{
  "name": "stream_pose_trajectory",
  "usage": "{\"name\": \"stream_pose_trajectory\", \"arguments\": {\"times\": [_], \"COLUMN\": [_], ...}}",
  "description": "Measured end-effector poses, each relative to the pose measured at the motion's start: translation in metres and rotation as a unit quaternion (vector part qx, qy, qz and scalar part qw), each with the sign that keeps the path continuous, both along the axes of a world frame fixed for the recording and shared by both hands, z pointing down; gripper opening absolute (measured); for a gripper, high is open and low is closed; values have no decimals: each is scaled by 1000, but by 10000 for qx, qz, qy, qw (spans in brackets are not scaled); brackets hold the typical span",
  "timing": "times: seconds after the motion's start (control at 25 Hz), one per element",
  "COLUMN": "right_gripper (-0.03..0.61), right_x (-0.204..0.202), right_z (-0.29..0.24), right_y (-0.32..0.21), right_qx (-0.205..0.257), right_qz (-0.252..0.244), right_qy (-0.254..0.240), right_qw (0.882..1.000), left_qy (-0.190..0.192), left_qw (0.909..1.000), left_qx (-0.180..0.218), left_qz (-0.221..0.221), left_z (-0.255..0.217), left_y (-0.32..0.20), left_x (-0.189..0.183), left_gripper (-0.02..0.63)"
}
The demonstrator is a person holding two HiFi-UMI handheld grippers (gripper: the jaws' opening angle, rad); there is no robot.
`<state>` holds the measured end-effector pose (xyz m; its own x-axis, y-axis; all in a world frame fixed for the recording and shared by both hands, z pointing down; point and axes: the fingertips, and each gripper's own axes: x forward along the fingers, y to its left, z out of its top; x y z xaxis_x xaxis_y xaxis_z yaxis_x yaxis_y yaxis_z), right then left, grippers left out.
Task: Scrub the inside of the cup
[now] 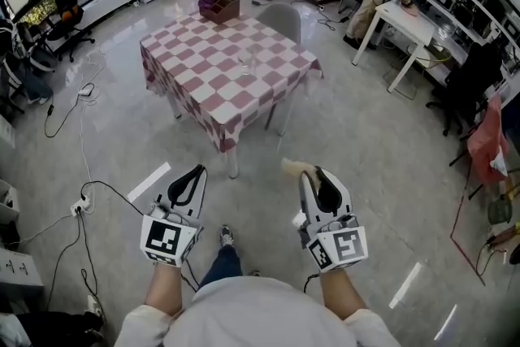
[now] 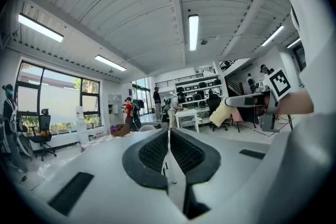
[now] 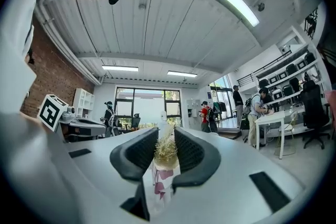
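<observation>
A clear cup (image 1: 248, 64) stands near the middle of the pink-and-white checked table (image 1: 201, 89), well ahead of both grippers. My left gripper (image 1: 193, 175) (image 2: 168, 136) hangs low at the left, over the floor, shut with nothing between its jaws. My right gripper (image 1: 314, 176) (image 3: 166, 140) is level with it at the right, shut on a scrubbing brush (image 3: 166, 150) with straw-coloured bristles and a white-and-pink wrapped handle. The brush's pale tip (image 1: 294, 166) pokes out past the jaws toward the table.
A brown box (image 1: 220, 6) sits at the table's far corner, and a grey chair (image 1: 281, 17) stands behind the table. Cables and a power strip (image 1: 81, 205) lie on the floor at the left. A white desk (image 1: 405, 22) with a person leaning on it is at the right.
</observation>
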<state>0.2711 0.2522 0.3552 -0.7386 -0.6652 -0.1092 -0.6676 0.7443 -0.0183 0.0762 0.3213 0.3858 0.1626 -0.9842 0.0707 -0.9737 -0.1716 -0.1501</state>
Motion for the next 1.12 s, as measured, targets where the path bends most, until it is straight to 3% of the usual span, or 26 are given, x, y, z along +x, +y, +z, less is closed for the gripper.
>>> {"name": "stream_pose_trajectory", "arguments": {"times": [0.68,1.12], "right_gripper": [106,106], "right_x": [-120,-143], "right_z": [4,11], "right_y": [-118,-180], "right_qx": [42,-141], "right_qz": [414,594], "right_qy": [-65,62], "right_qw": [9991,9981], "left_qy": [-200,10], "left_qw": [9985,9978], "left_qx": [137,40], "left_qz": [493,657], "left_z": [-7,6], "left_y": [-138,-207], "left_x": [-127,-150], "left_gripper": [38,38]}}
